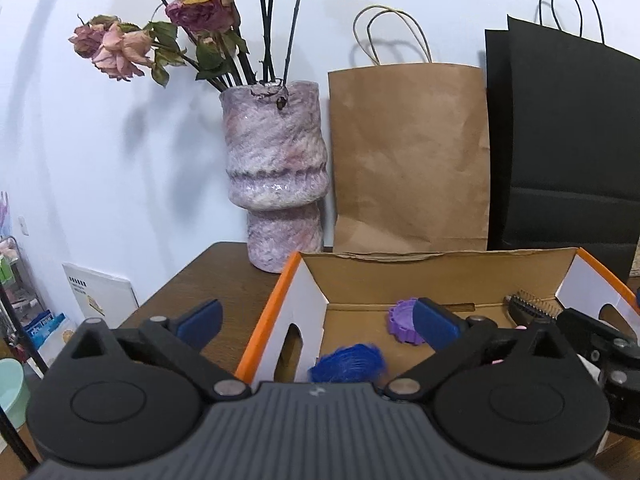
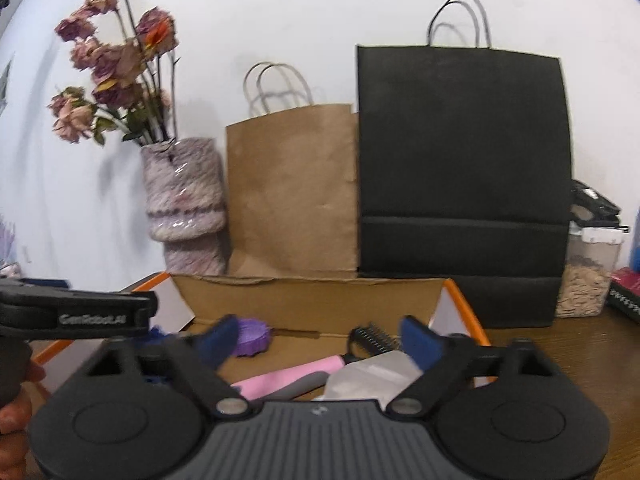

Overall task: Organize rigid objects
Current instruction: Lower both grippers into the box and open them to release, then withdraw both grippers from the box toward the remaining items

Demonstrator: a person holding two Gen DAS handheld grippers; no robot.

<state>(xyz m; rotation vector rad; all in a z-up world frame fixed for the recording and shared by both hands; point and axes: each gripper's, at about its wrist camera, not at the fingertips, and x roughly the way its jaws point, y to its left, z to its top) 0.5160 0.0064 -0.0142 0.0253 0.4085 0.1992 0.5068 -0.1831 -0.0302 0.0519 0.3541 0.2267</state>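
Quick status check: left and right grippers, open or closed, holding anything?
Left gripper: open, holding nothing.
Right gripper: open, holding nothing.

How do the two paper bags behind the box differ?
The brown bag is shorter, with pale twisted handles; the black bag is taller and wider, with thin dark handles. The brown bag stands nearer the vase. Both stand upright against the wall.
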